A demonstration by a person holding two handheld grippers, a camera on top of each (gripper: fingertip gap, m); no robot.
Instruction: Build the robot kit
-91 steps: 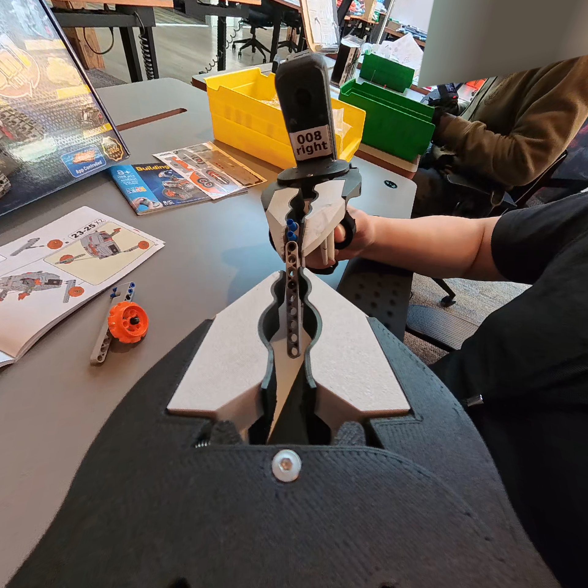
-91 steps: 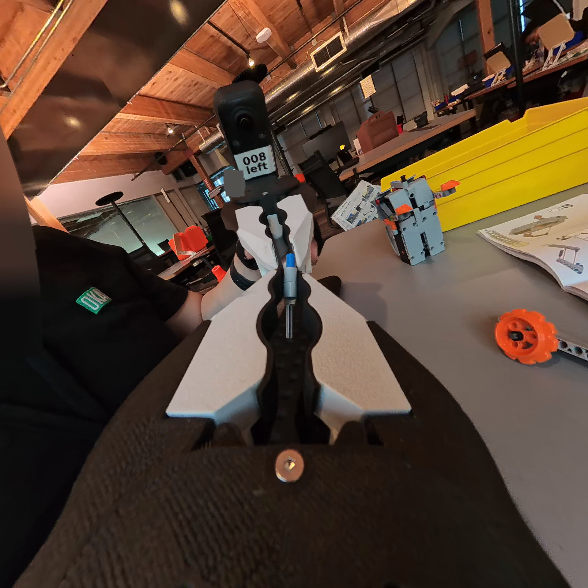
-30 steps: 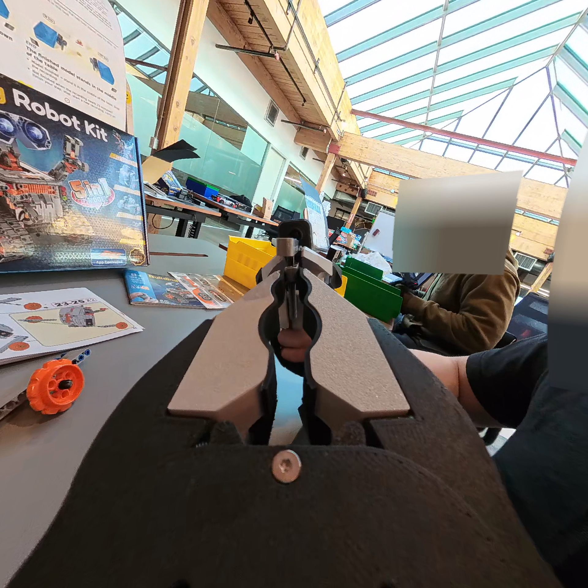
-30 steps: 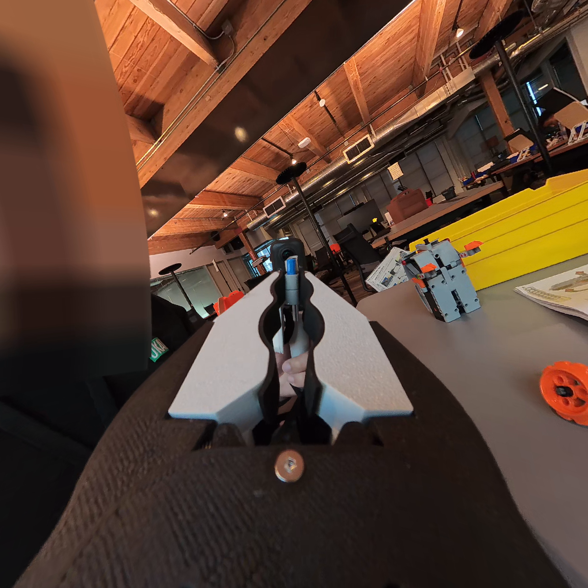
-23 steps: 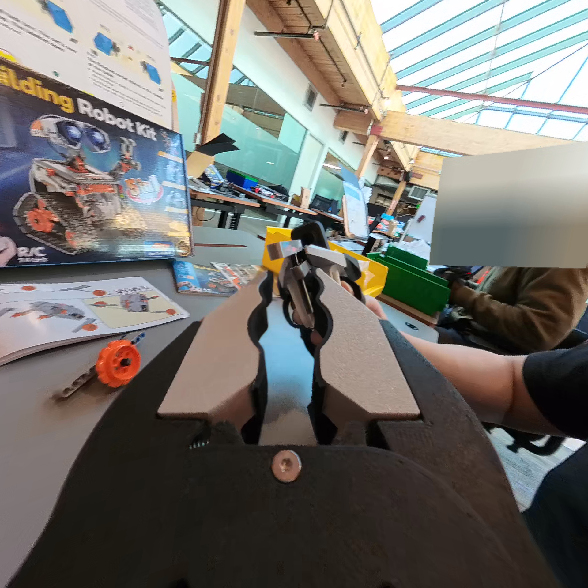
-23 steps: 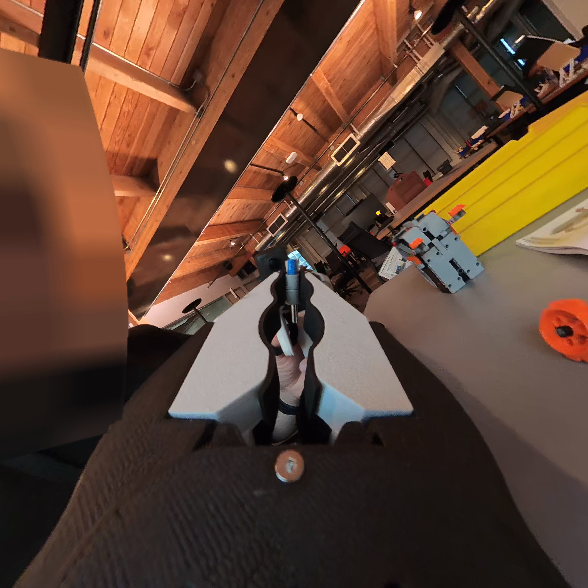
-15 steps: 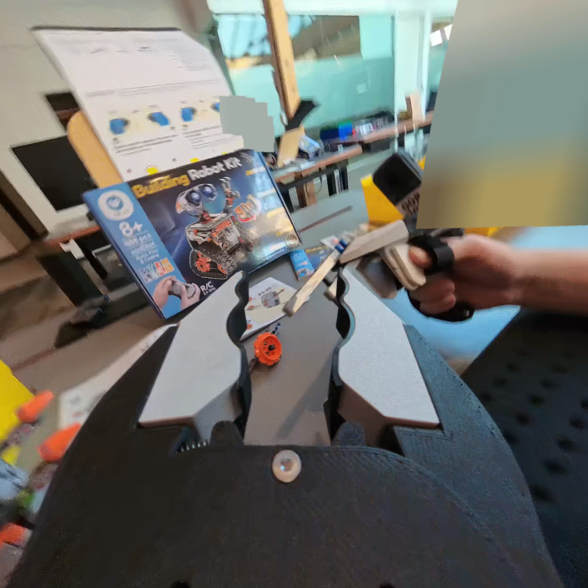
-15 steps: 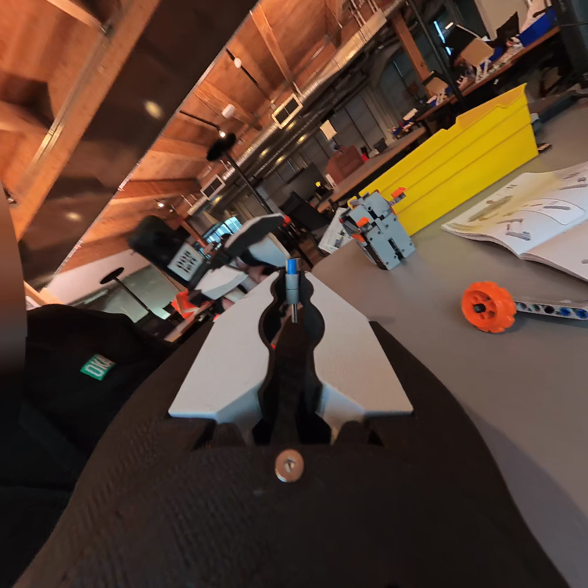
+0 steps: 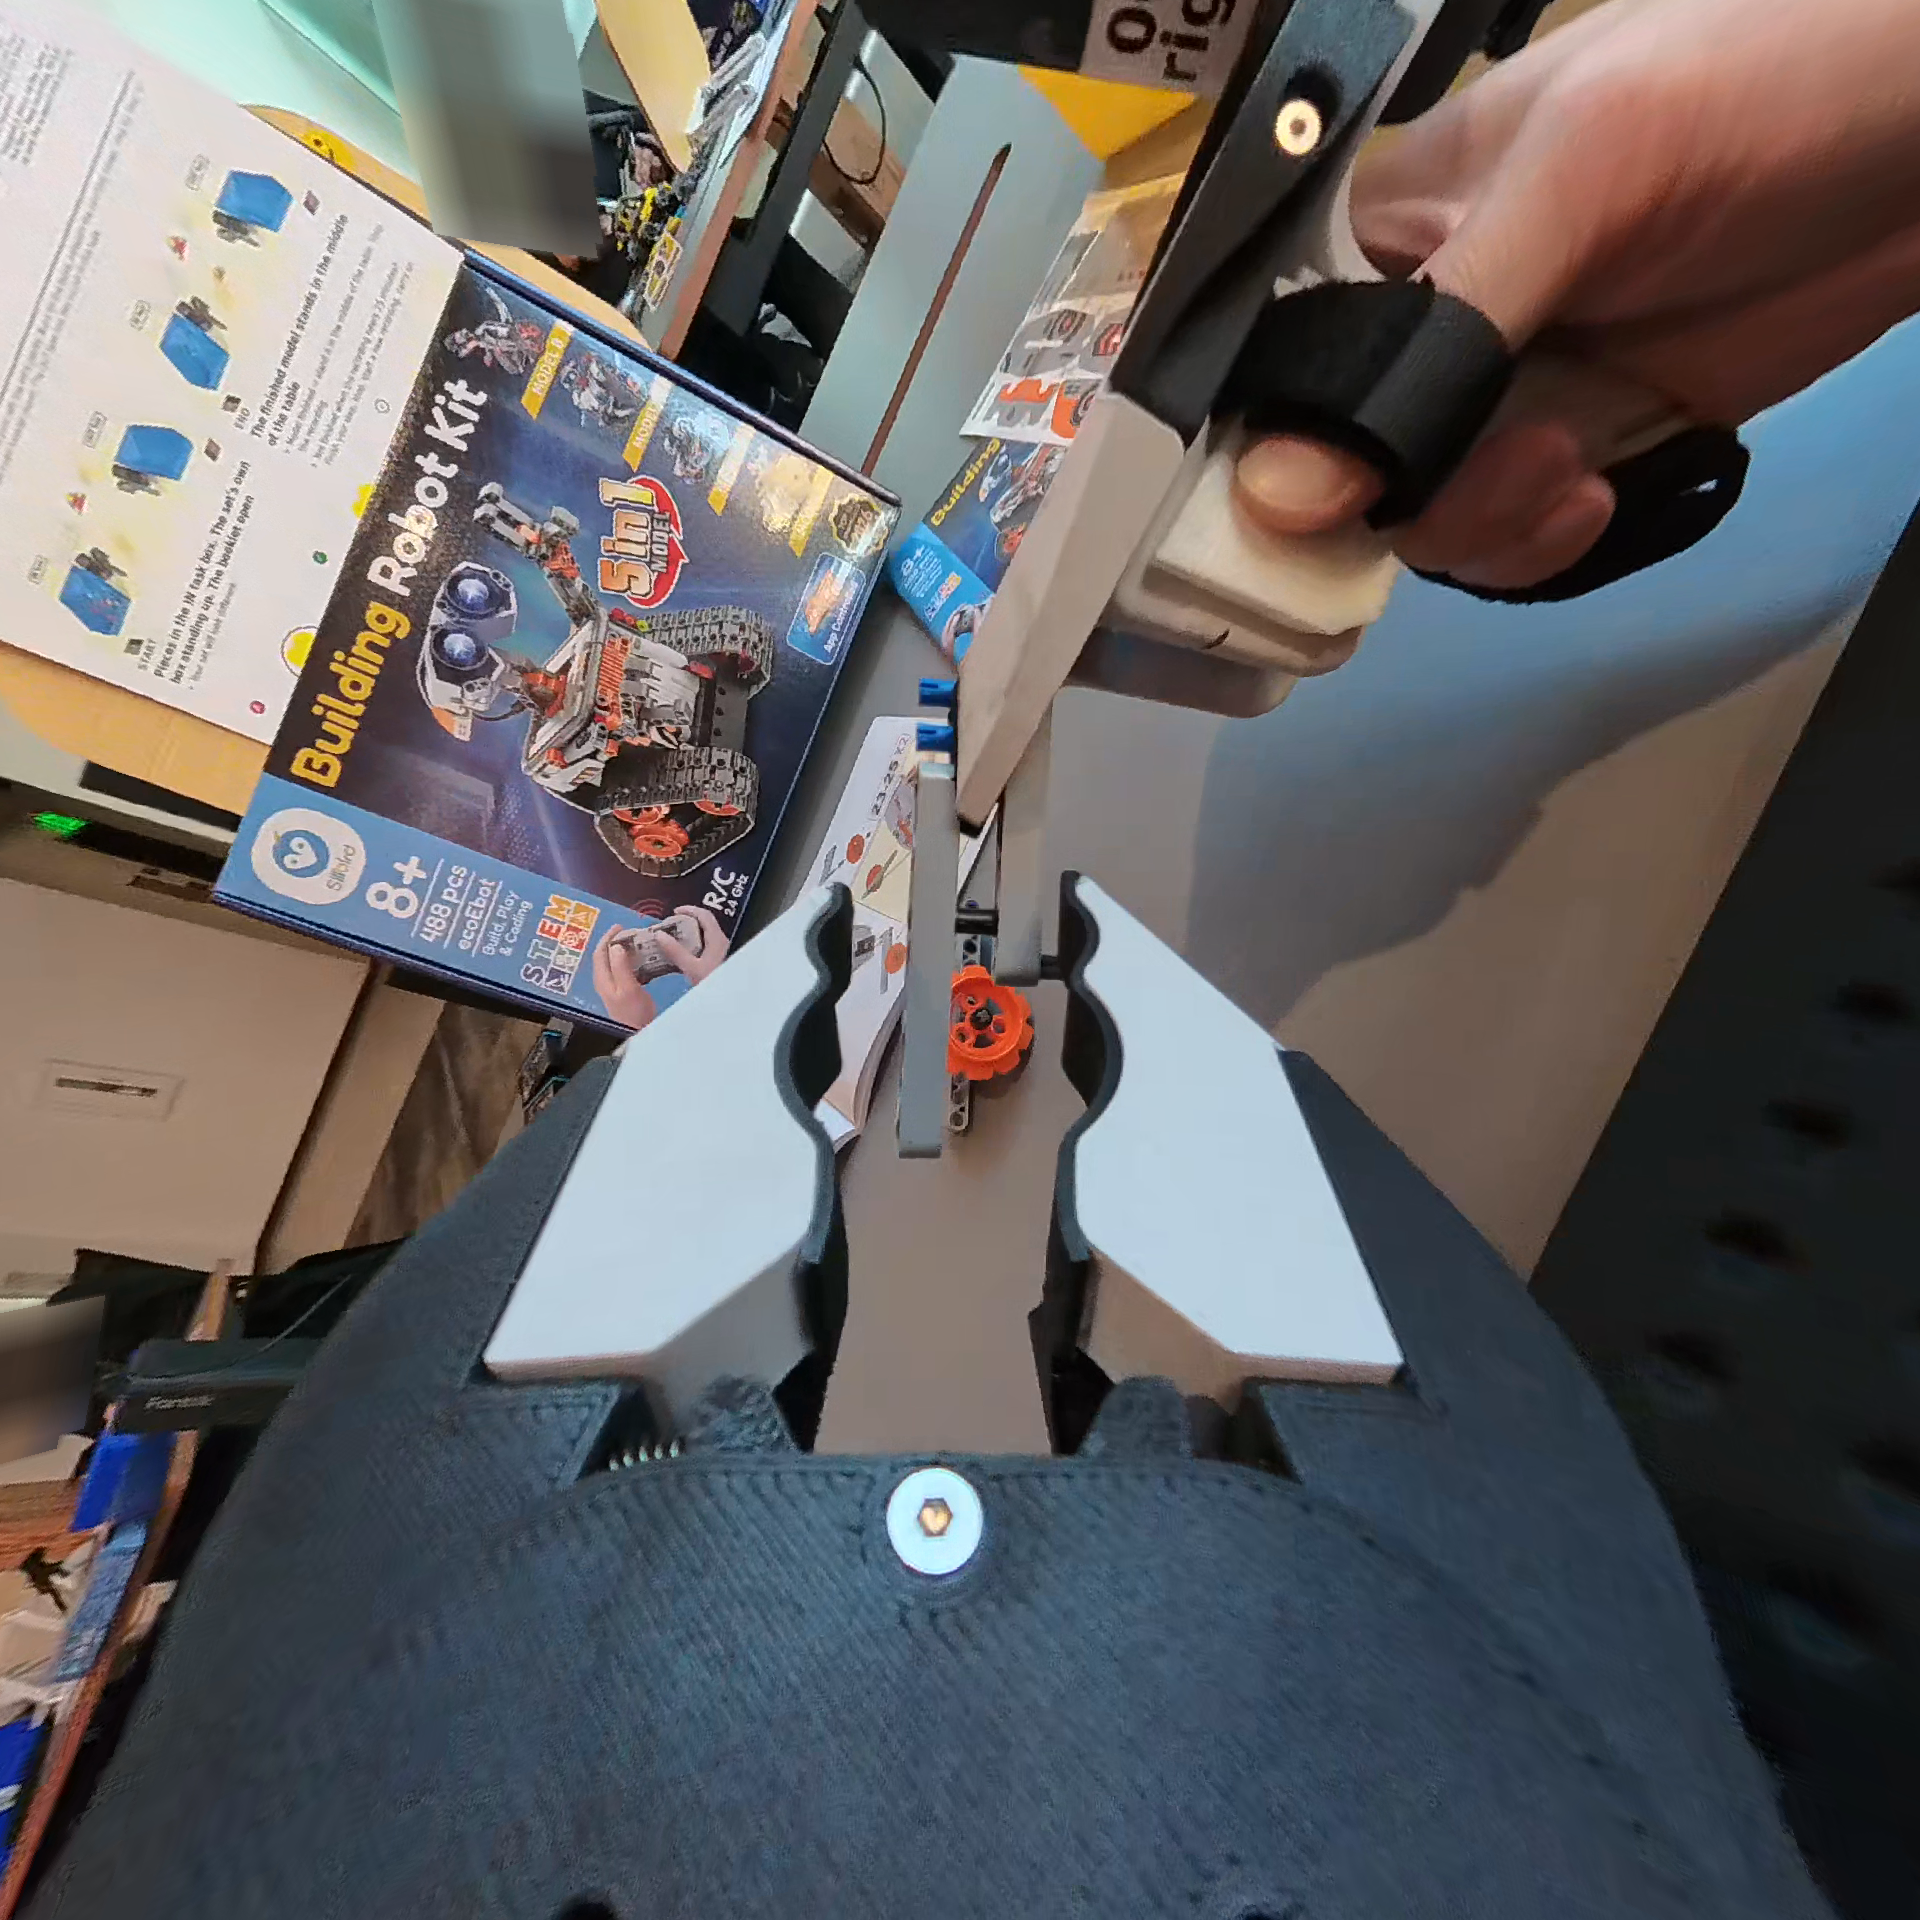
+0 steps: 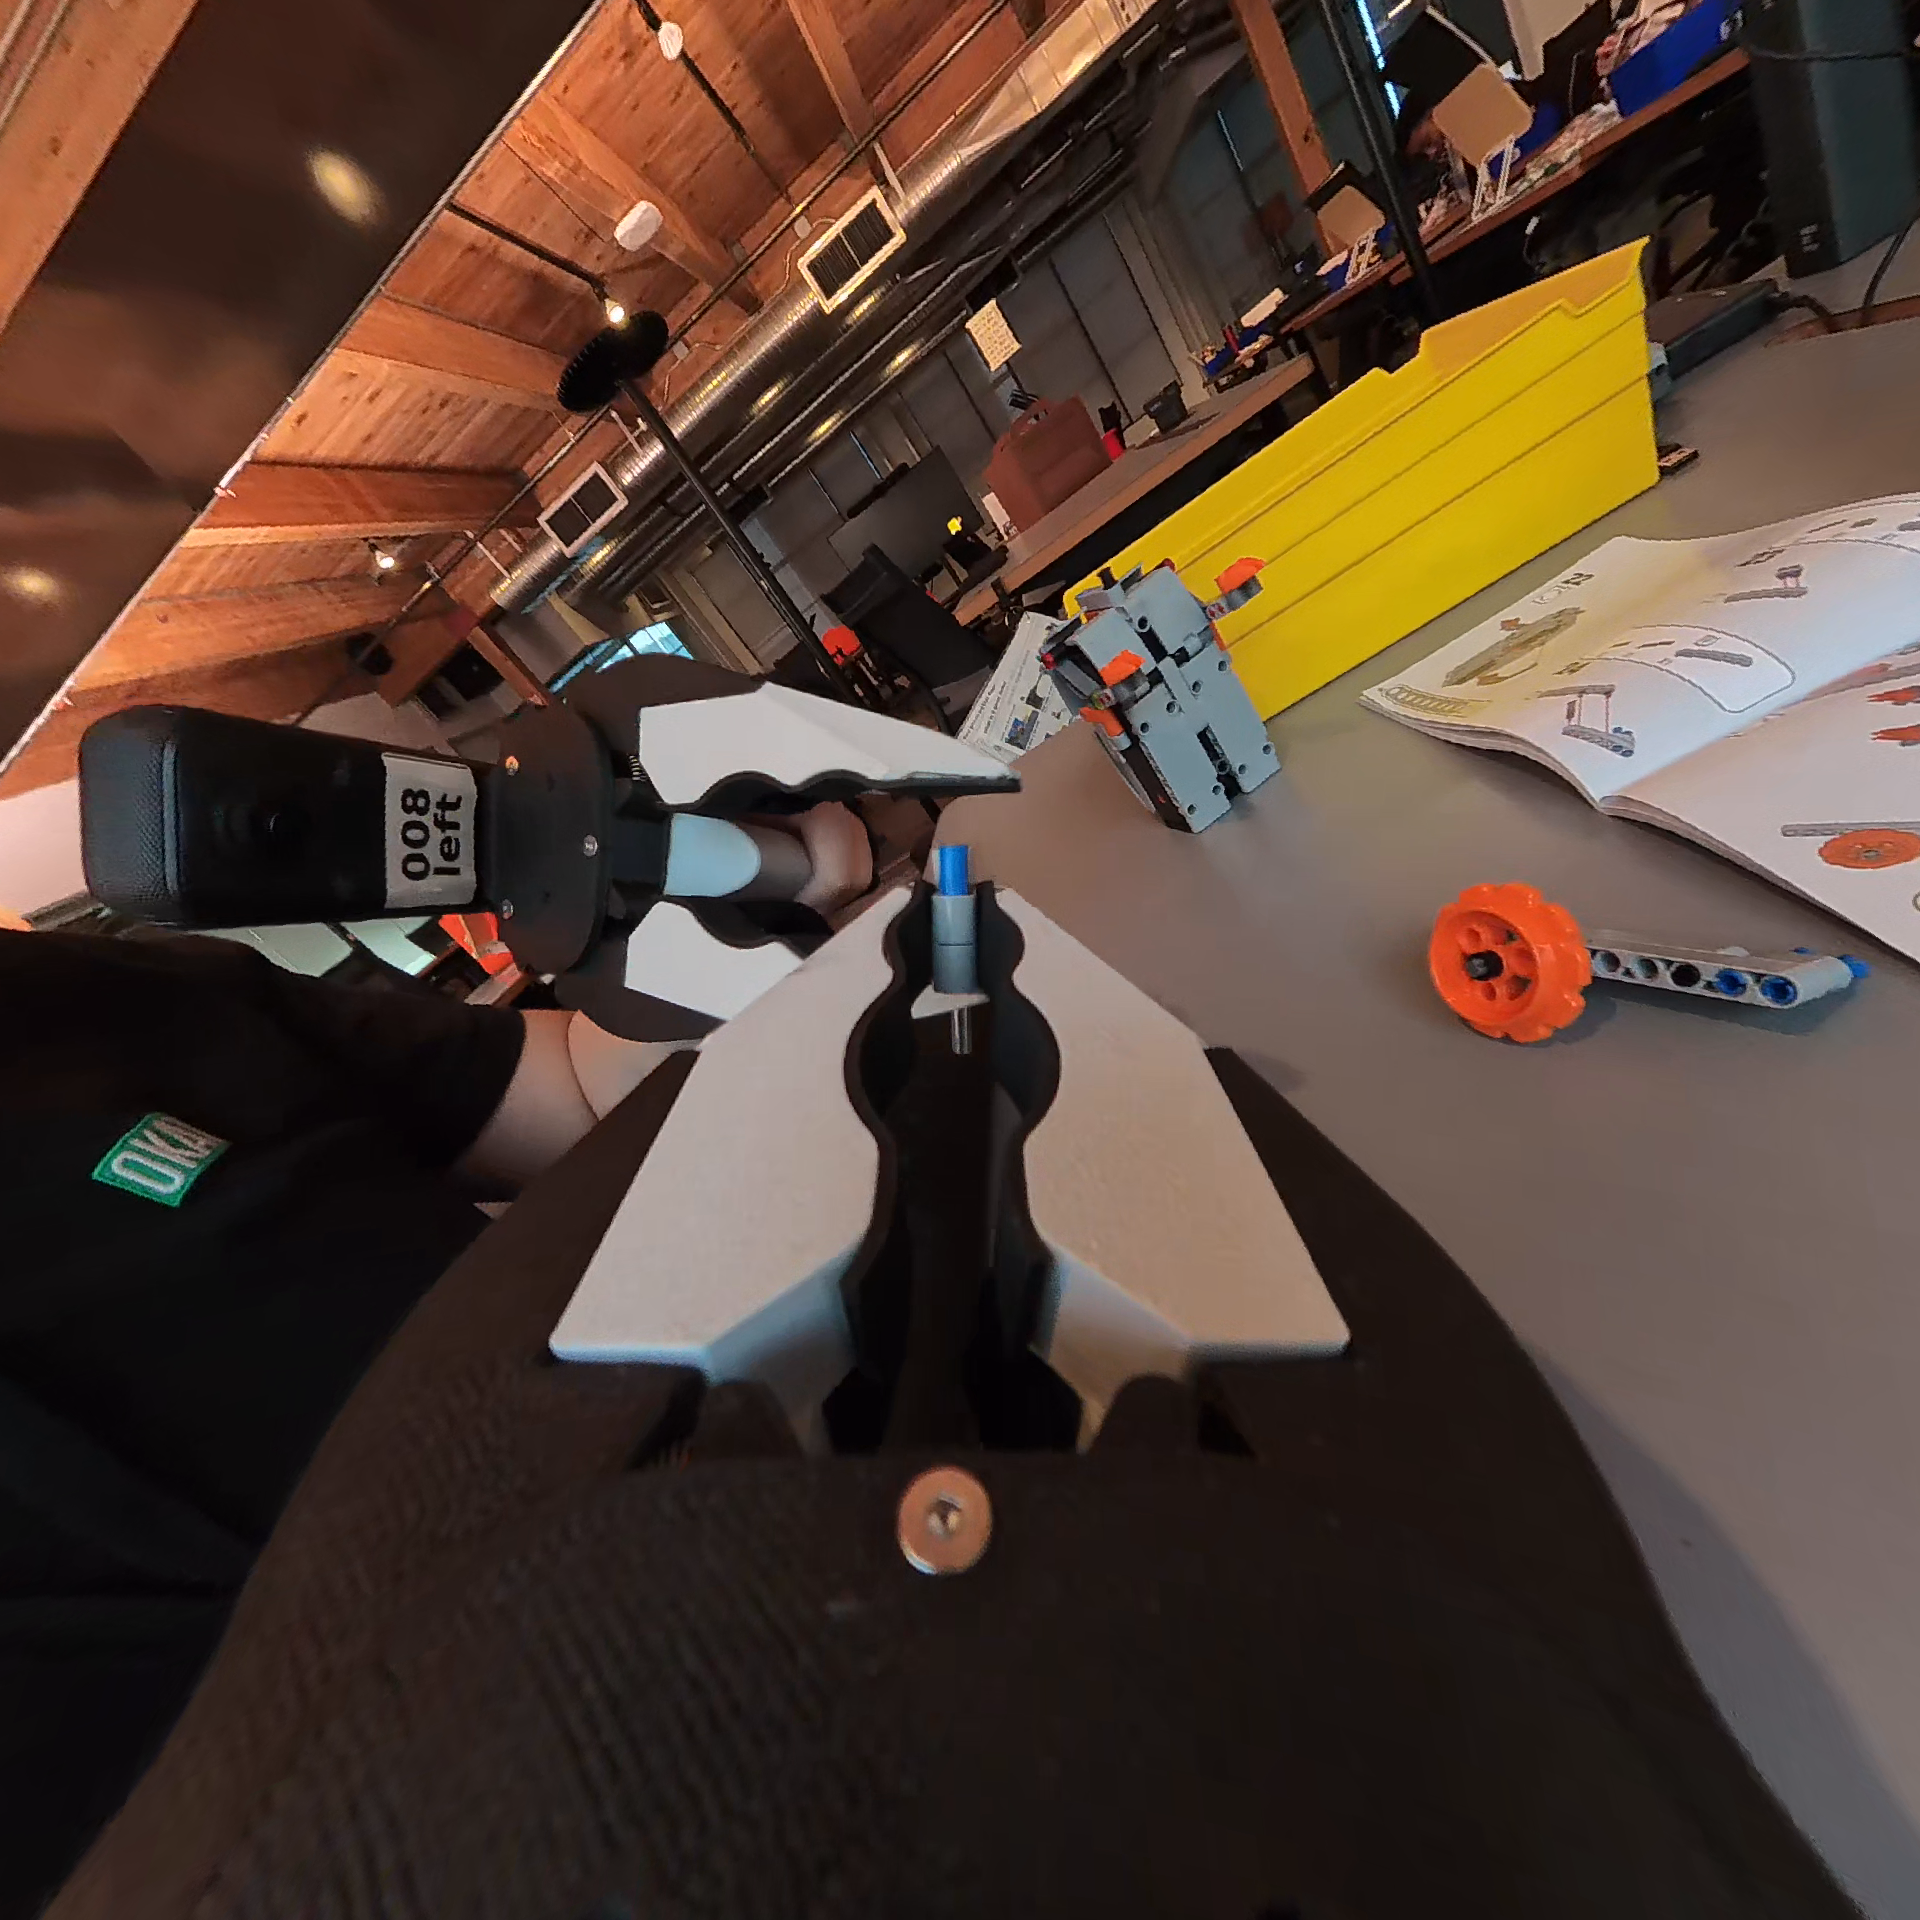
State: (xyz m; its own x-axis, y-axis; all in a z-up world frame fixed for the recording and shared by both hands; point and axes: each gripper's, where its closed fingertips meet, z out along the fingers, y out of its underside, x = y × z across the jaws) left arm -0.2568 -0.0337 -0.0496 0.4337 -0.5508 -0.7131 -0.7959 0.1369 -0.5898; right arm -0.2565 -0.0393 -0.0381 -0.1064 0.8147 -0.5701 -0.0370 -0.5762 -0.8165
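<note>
Our right gripper (image 10: 951,914) pinches a grey beam (image 9: 928,966), its length running between our left gripper's (image 9: 951,935) spread, empty fingers.

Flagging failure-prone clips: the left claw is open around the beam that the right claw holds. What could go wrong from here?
The right claw pinches the beam only near its top end, so it may pivot or slip. The open left claw could knock it askew when closing. The wheel on the table lies nearby and might get bumped.
</note>
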